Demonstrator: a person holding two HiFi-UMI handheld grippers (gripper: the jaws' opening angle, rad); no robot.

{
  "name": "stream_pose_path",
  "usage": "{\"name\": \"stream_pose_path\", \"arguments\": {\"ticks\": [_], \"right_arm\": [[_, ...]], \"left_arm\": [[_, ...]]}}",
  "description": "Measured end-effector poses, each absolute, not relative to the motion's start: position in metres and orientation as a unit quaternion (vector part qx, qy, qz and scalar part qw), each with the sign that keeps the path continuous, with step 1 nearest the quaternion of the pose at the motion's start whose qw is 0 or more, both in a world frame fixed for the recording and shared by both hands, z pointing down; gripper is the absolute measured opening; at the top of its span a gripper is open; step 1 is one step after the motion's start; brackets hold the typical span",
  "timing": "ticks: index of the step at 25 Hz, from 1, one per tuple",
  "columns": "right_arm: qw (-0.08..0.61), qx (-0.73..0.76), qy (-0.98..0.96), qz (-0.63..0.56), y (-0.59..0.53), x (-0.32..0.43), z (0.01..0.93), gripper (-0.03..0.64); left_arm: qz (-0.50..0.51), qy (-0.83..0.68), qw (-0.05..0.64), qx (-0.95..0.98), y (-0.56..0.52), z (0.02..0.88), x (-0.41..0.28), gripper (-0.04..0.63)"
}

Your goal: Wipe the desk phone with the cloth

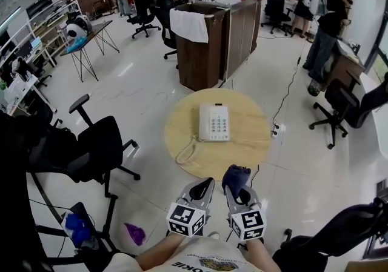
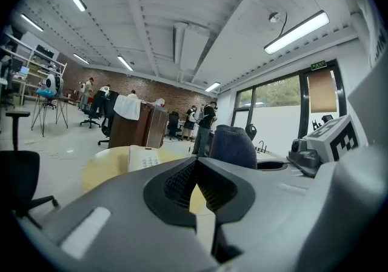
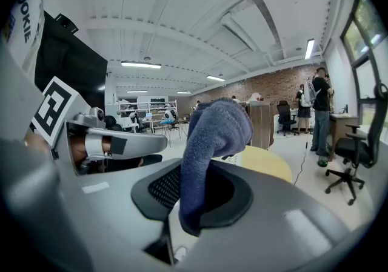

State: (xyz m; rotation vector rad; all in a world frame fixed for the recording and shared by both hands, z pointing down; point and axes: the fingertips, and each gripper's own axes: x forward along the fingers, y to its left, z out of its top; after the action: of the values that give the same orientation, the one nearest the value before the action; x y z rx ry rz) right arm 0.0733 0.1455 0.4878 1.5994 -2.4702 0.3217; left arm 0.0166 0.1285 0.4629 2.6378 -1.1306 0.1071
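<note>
While the desk phone (image 1: 214, 122) sits near the middle of the round table (image 1: 251, 143), straight ahead of both tongs and well apart from them, bare wood rings it on every side, widest to the right. Its long axis runs directly away from the tongs, with the handset along the left and the keypad on the right. The coiled cord (image 1: 187, 154) loops back toward the left gripper (image 1: 204, 187), whose jaws are pressed together on nothing. The right gripper (image 1: 237, 191) pinches the blue cloth (image 1: 235, 176), which stands up from its jaws at the table's near edge. A black office chair (image 1: 100, 143) stands left of the left gripper.
</note>
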Motion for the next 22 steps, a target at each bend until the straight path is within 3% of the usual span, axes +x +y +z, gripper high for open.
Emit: {"name": "stream_pose_path", "arguments": {"ticks": [22], "right_arm": [[0.111, 0.550, -0.821, 0.110, 0.018, 0.062, 0.485, 0.064]], "left_arm": [[0.038, -0.369, 0.150, 0.916, -0.004, 0.468, 0.017, -0.008]]}}
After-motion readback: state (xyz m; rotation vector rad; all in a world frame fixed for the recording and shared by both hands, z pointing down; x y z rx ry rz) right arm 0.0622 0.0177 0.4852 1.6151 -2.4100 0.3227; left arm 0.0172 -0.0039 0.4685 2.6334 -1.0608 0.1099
